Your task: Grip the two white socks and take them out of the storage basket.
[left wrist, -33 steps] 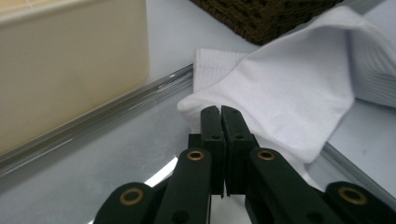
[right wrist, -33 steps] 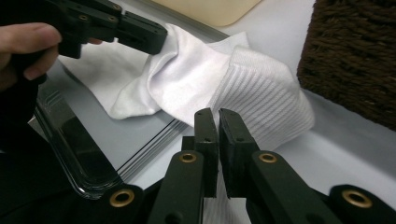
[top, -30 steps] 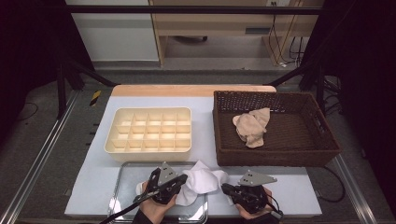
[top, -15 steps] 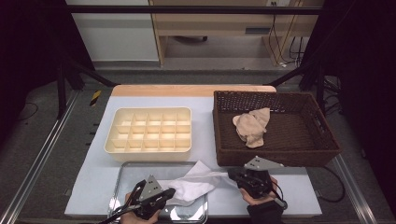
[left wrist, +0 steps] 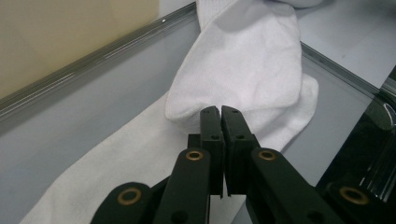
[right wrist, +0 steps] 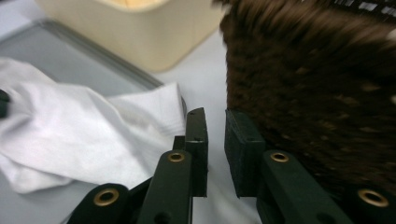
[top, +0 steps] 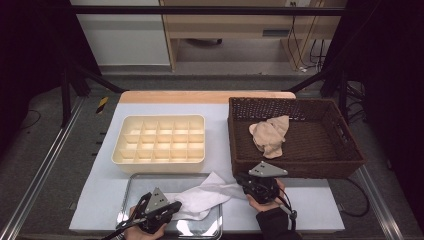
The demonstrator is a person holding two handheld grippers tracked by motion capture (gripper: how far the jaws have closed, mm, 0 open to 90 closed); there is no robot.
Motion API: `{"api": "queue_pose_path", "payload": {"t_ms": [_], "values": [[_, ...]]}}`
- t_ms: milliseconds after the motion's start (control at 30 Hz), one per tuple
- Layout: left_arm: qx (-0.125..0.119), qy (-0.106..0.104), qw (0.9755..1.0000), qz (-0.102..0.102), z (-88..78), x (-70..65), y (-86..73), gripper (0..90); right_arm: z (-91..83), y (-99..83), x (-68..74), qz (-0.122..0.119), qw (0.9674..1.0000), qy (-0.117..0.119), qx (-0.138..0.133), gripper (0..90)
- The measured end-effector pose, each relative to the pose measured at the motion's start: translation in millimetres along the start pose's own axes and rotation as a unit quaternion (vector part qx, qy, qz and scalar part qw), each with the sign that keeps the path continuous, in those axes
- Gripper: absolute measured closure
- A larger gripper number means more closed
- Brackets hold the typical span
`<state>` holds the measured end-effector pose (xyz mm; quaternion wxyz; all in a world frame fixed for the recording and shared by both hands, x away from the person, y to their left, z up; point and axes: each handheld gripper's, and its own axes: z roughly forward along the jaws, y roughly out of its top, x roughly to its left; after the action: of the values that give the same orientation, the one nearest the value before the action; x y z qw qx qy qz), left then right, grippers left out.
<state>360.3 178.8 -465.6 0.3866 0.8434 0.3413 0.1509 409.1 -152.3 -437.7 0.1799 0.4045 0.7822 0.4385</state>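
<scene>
A white sock lies stretched over the right rim of a metal tray at the table's near edge. My left gripper is at the sock's left end. In the left gripper view its jaws are pressed together on a fold of the sock. My right gripper is at the sock's right end, just in front of the wicker basket. Its jaws have just been opening. In the right gripper view they stand slightly apart with nothing between them, and the sock lies just left of them.
A cream box with several compartments stands behind the tray. The dark wicker basket at the right holds a beige cloth. In the right gripper view the basket wall is close on the right. A person's hands hold both grippers at the near edge.
The bunched sock has been drawn out flat between the grippers. My left gripper moved toward the near left. My right gripper shifted right toward the basket, and its jaws parted off the sock.
</scene>
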Motion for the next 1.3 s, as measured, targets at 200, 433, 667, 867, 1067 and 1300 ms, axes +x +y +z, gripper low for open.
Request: {"api": "queue_pose_path", "payload": {"t_ms": [200,433,667,867,1067,1300], "values": [[-0.002,0.001,1.0000,-0.003,0.8,-0.3,-1.2,87.6,-15.0,2.4,21.5,-0.011,0.9987,0.046,-0.016,79.2],[-0.006,0.003,1.0000,-0.005,0.7,-0.9,-2.0,87.6,2.8,-14.5,45.1,-0.031,0.9964,0.073,0.030,75.4],[-0.006,0.004,1.0000,-0.004,0.8,-0.9,-2.1,87.6,-3.2,-36.1,43.2,-0.026,0.9961,0.069,0.048,71.0],[-0.009,0.005,0.9999,-0.007,0.6,0.1,-2.3,87.4,2.3,-53.1,46.0,-0.030,0.9934,0.069,0.086,67.5],[-0.009,0.006,0.9999,-0.007,0.8,0.3,-2.3,87.4,3.7,-51.3,49.9,-0.068,0.9919,0.042,0.099,85.7],[-0.002,-0.002,1.0000,-0.008,-1.1,0.6,-1.7,87.6,-21.2,-26.3,36.0,-0.023,0.9969,0.060,0.045,87.7]]}}
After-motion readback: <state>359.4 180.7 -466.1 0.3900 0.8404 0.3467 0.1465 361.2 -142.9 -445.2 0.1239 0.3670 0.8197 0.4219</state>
